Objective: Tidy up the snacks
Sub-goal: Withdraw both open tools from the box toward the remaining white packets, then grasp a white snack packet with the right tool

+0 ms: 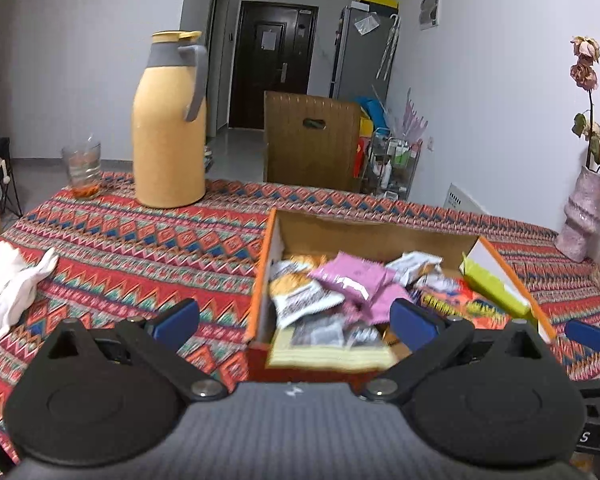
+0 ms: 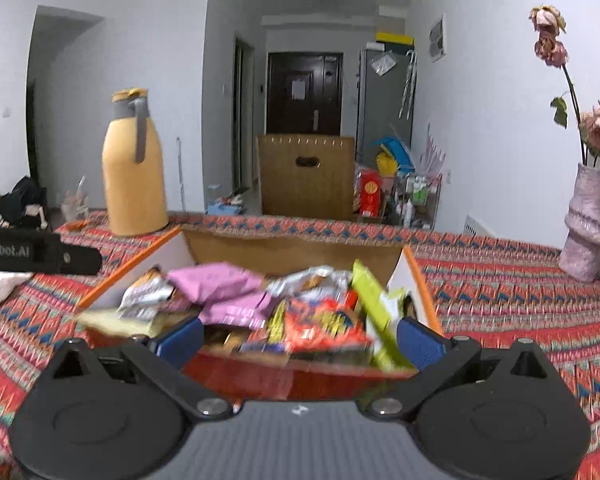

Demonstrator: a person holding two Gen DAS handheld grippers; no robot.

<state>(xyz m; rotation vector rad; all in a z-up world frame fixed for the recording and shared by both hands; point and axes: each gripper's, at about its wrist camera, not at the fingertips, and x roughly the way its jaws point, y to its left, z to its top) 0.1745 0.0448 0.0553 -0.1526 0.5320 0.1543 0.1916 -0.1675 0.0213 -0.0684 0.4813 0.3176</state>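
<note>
Left wrist view: the left gripper point(image 1: 294, 316) is being held spread wide, with nothing between its blue pads, just in front of the near left corner of an orange-edged cardboard box point(image 1: 266, 268) resting on the worktop point(image 1: 160, 240), which is being covered by a red patterned cloth. The box is being filled by a loose heap of snack packets: a pink packet point(image 1: 350, 278) lying on top near the middle, a white-and-orange packet point(image 1: 300, 286) at the left, a red-and-yellow packet point(image 1: 466, 304) toward the right and a lime-green packet point(image 1: 494, 286) leaning against the right wall. Print on the packets is being blurred beyond reading. A yellow thermos jug point(image 1: 168, 128) with a grey handle and a drinking glass point(image 1: 82, 170) are standing at the far left of the worktop, well apart from the box, and white cloth point(image 1: 8, 292) is lying at the left edge. A pink vase point(image 1: 584, 220) of dried roses is standing at the far right.

Right wrist view: the right gripper point(image 2: 298, 340) is likewise being held spread and empty, at the near wall of the box point(image 2: 292, 248). The black body of the left gripper point(image 2: 40, 254) is being seen at the left, with "nRobot.AI" legible on it.
</note>
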